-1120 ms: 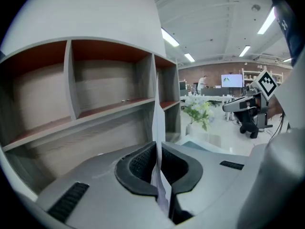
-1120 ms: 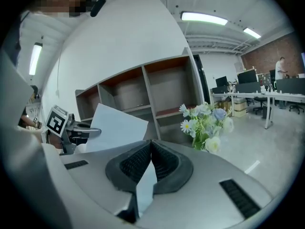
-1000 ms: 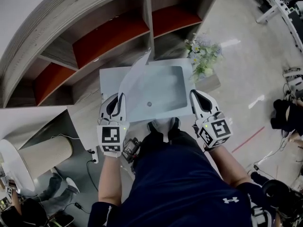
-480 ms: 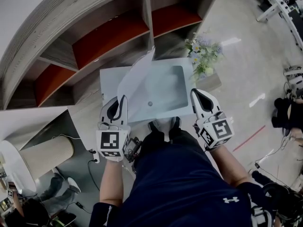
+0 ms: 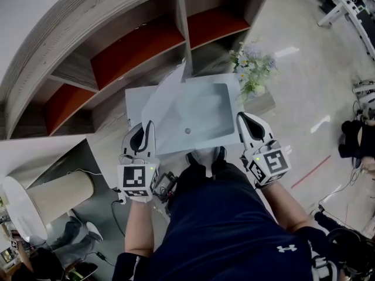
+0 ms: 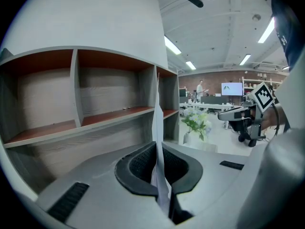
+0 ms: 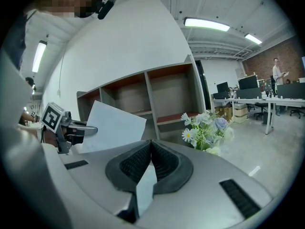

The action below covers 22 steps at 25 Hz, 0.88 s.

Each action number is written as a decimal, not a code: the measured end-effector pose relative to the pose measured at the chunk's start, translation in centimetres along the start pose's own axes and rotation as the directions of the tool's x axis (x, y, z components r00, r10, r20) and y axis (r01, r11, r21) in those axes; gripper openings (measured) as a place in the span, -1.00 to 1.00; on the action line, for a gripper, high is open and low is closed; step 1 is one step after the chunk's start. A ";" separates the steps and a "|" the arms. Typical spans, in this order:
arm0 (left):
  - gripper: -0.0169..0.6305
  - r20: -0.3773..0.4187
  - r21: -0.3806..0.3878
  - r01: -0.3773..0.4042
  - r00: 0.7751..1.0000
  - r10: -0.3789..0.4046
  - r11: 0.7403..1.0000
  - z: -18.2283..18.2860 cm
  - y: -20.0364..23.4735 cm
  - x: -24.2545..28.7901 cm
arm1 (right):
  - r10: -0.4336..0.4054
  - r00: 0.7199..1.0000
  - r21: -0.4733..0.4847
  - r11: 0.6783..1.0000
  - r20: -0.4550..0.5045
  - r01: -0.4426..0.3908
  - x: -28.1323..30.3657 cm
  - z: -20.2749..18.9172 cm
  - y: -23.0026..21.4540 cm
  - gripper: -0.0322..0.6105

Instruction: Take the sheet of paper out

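A white sheet of paper [image 5: 163,95] sticks up and to the left out of a pale blue plastic folder [image 5: 205,113] held in the air in front of the person. My left gripper [image 5: 149,126] is shut on the sheet's near edge. In the left gripper view the sheet of paper [image 6: 157,123] stands edge-on, pinched between the pads of the left gripper [image 6: 158,149]. My right gripper [image 5: 240,117] is shut on the folder's right edge. In the right gripper view the right gripper [image 7: 150,144] clamps the translucent folder [image 7: 144,187], and the sheet of paper [image 7: 112,125] shows at the left.
A wooden shelf unit [image 5: 135,45] with red-brown shelves stands behind the folder. A bunch of flowers [image 5: 253,69] sits on a low block at the right. A beige cylinder [image 5: 58,195] and cables lie on the floor at the lower left.
My left gripper has drawn back a little toward the person with the sheet, which now stands slightly further out of the folder. The right gripper has kept still.
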<state>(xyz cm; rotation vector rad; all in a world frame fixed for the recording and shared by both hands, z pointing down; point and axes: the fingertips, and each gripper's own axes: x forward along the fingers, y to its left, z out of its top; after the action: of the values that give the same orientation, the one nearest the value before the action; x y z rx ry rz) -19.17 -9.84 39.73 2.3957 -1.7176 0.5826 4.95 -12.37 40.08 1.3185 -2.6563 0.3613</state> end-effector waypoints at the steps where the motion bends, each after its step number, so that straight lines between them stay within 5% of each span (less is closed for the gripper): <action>1: -0.90 0.002 0.001 -0.001 1.000 0.001 1.000 0.0 0.0 0.0 | 0.001 1.000 0.001 1.000 0.004 -0.001 0.1 0.1 0.0 -0.86; 22: -0.90 -0.013 -0.025 0.018 1.000 -0.019 1.000 -0.9 -0.5 -0.2 | 0.032 0.999 0.016 0.999 0.009 -0.032 -0.2 0.1 1.0 -0.86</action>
<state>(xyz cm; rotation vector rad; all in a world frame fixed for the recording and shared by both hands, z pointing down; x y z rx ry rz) -19.00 -9.20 40.53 2.3833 -1.6855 0.5697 4.23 -11.66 39.77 1.2866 -2.6900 0.3831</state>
